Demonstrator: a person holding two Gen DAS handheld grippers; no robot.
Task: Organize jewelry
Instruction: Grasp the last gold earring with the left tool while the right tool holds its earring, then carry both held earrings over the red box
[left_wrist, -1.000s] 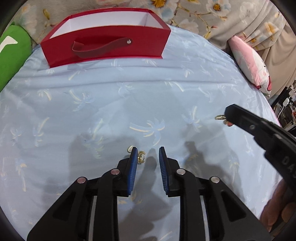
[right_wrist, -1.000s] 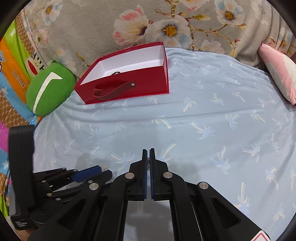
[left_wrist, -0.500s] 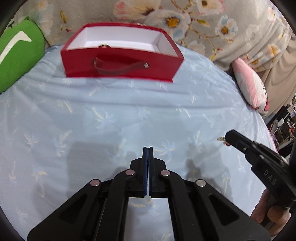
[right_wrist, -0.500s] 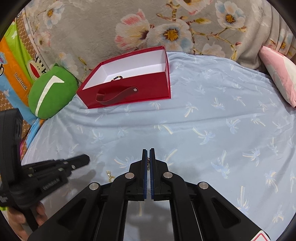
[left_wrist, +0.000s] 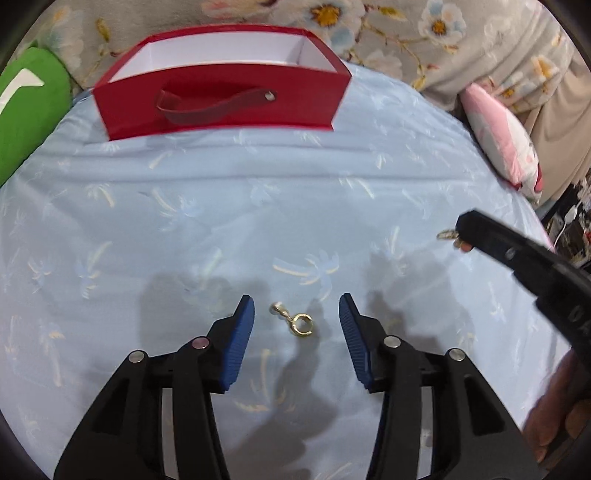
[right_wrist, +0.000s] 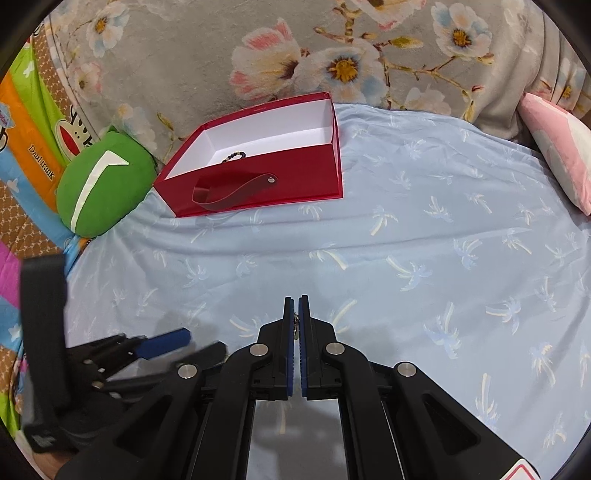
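Observation:
A small gold earring (left_wrist: 293, 322) lies on the light blue sheet (left_wrist: 184, 221) between the blue pads of my left gripper (left_wrist: 296, 305). Its jaws are opening and neither pad touches the earring. My right gripper (right_wrist: 298, 300) is shut on another small gold earring (right_wrist: 296, 326); in the left wrist view this gripper (left_wrist: 466, 226) reaches in from the right with the gold piece (left_wrist: 446, 234) sticking out at its tip. The red box (left_wrist: 221, 99) stands open at the far side of the bed. A dark beaded bracelet (right_wrist: 233, 156) lies inside the box (right_wrist: 295, 173).
A green cushion (right_wrist: 103, 184) lies left of the box and a pink pillow (right_wrist: 561, 155) at the right edge. A floral blanket (right_wrist: 295, 55) rises behind the box. A hand (left_wrist: 554, 413) holds the right gripper's handle. My left gripper (right_wrist: 203, 341) shows low on the left.
My left gripper shut without the earring and tilted up, then came back down and opened wide around it. The right gripper stayed shut and still.

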